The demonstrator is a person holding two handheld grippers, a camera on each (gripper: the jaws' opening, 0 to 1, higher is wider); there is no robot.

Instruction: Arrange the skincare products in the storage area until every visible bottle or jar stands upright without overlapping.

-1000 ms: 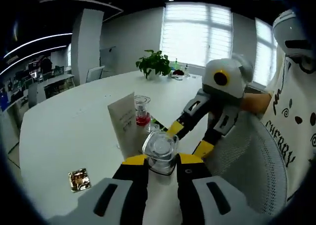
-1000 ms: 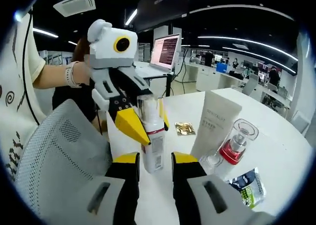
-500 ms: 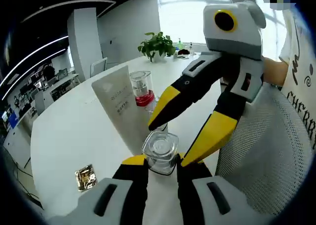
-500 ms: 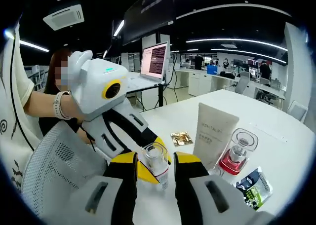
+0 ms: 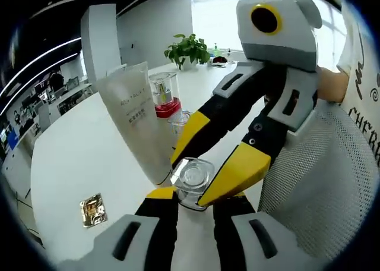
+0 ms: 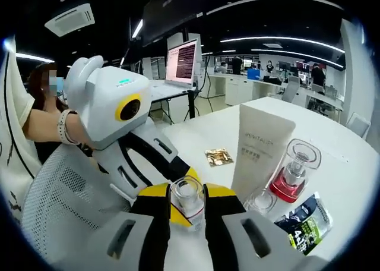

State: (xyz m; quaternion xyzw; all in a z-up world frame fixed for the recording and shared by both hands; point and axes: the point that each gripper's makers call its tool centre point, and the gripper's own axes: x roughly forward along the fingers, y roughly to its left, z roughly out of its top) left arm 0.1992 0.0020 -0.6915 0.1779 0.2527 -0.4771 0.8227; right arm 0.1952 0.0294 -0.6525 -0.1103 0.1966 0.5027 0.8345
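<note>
A small bottle with a clear cap (image 5: 193, 177) sits between my left gripper's (image 5: 195, 194) jaws, which are shut on it just under the cap. My right gripper (image 5: 191, 179) reaches in from the upper right, with a yellow fingertip (image 5: 189, 134) on each side of the same bottle. In the right gripper view the bottle (image 6: 187, 198) is pinched between my right gripper's (image 6: 187, 194) jaws, and the left one's yellow fingertip (image 6: 191, 176) shows just behind it. A white tube (image 5: 133, 116) (image 6: 261, 146), a red-based clear bottle (image 5: 163, 93) (image 6: 294, 173) and a small clear jar (image 5: 180, 123) (image 6: 261, 199) stand together upright.
All this is on a white table (image 5: 77, 158). A gold sachet (image 5: 93, 209) (image 6: 218, 157) lies flat on it, and a green-black sachet (image 6: 306, 220) lies by the jar. A mesh chair back (image 5: 320, 182) (image 6: 59, 194) is close beside the grippers. A potted plant (image 5: 189, 48) stands far off.
My right gripper has swung in close over the bottle and its jaws have narrowed onto it. The left gripper has kept its hold, and the bottle has come nearer to the white tube.
</note>
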